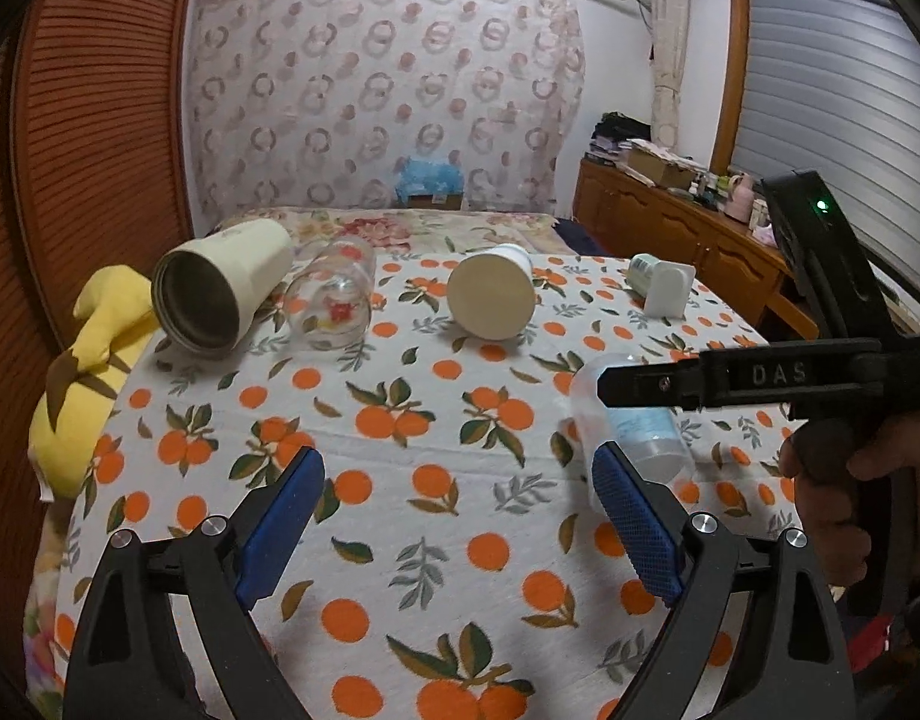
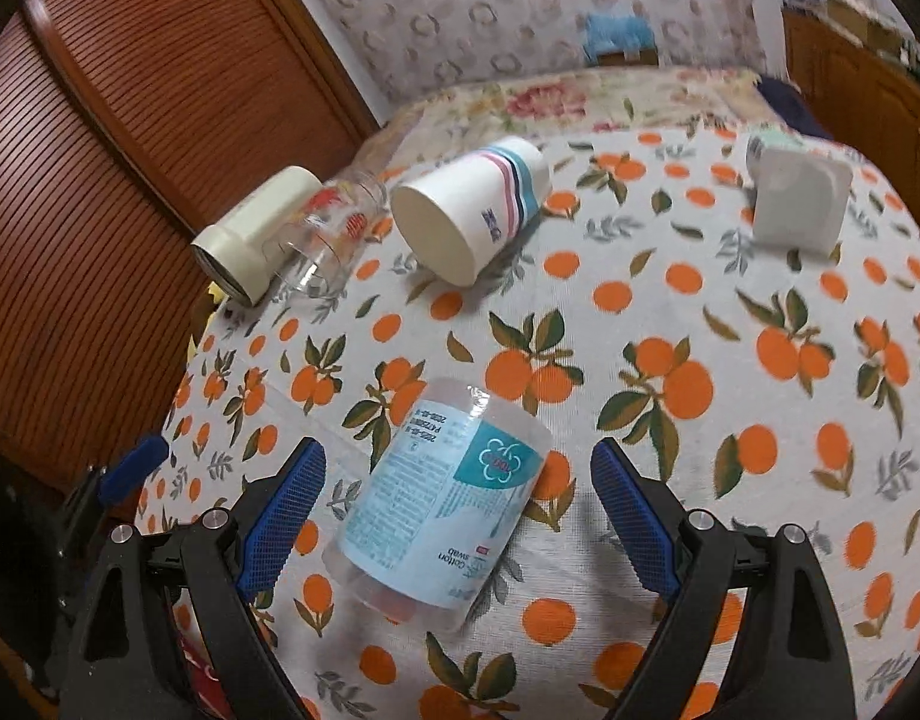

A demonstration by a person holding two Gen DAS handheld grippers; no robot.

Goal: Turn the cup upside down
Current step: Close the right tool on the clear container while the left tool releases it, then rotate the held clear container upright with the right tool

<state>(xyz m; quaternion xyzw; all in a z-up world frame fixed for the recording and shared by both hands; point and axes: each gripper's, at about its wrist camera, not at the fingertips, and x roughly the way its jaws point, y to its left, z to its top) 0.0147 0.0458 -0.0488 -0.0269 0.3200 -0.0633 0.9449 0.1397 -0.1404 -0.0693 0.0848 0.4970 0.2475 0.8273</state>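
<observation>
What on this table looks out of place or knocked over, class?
Every container lies on its side: the cream tumbler, the glass, the paper cup, the small white bottle and the clear cotton swab container. Nothing looks spilled.

Home bedroom; floral bedspread (image 1: 400, 225); wooden dresser (image 1: 670, 228)

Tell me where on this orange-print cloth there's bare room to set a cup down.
The widest bare patch lies ahead of the left gripper, between the yellow plush, the paper cup and the clear plastic container. The far left is crowded: cream tumbler against glass.
</observation>
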